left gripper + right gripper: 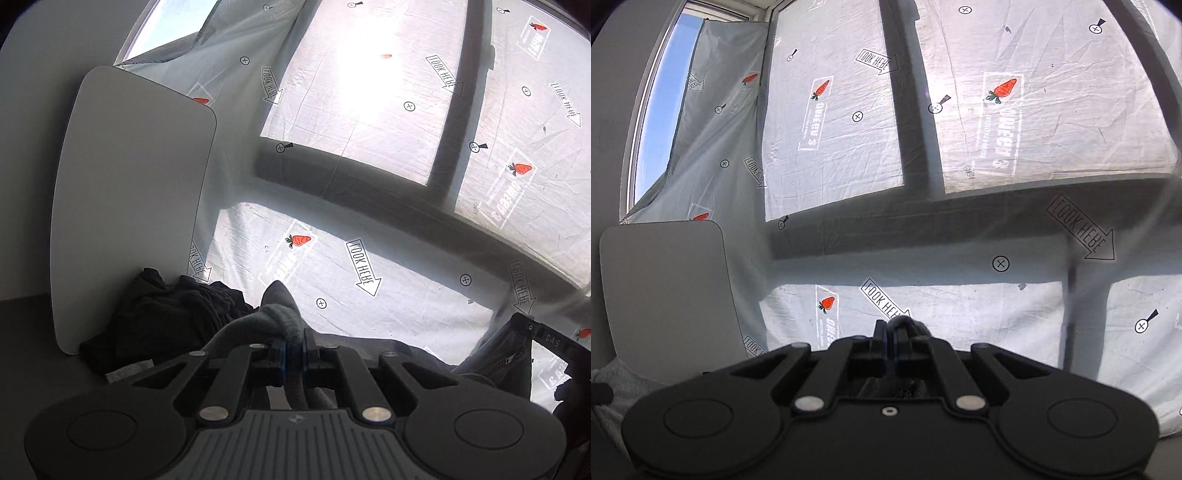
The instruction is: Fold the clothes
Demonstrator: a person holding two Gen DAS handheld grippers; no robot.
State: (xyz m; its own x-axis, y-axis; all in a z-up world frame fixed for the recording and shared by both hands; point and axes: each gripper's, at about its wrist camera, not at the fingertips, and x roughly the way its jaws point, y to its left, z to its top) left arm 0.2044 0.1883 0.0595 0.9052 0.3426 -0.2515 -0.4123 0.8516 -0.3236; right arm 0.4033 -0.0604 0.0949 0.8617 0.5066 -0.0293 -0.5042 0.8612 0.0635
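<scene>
My left gripper (293,345) is shut on a bunched fold of grey ribbed cloth (280,314), which sticks up past its blue pads. At the right edge of the left wrist view hangs a dark grey zippered part of a garment (511,360), under a black piece of gear. My right gripper (891,339) is shut on a thin fold of dark grey cloth (905,323) that peeks above its fingertips. More of that cloth lies below the jaws, mostly hidden by the gripper body. Both grippers point toward the covered window.
A pile of black clothes (173,317) lies left of my left gripper, against a white rounded panel (129,203). The right wrist view has the same panel (665,288) and a light grey cloth (624,384) at the lower left. Printed plastic sheeting (369,147) covers the window ahead.
</scene>
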